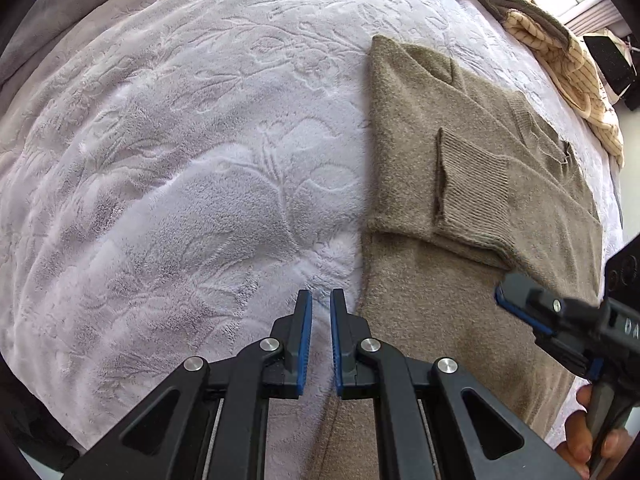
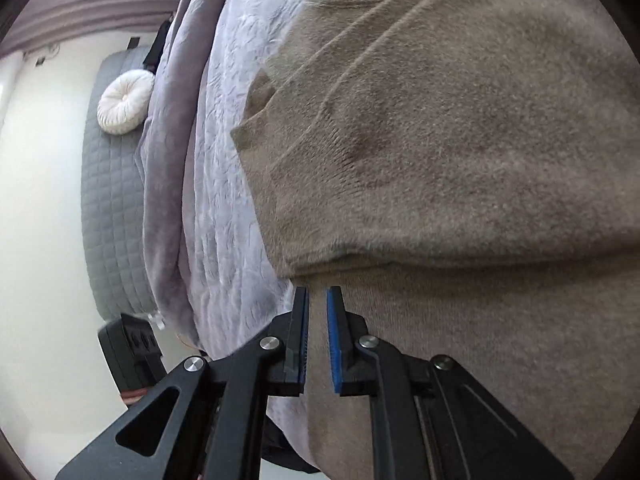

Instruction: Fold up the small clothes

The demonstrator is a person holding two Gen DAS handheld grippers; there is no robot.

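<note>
Brown sweater point(image 1: 460, 168) half-folded on blanket point(image 1: 160, 160); left gripper point(image 1: 321, 300) nearly closed, empty; right gripper point(image 2: 317, 296) narrowed, seemingly pinching sweater's lower layer for folding.

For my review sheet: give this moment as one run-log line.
garment: brown sweater part-folded on lilac blanket | left hand-held gripper: shut, empty | right hand-held gripper: shut at sweater edge, grip unclear

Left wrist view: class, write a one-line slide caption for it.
Left claw shut over the white plush blanket, beside a partly folded brown sweater.

Sweater point(image 2: 460, 160) hem cut off by frame; striped cloth point(image 1: 568, 64) partly hidden.
</note>
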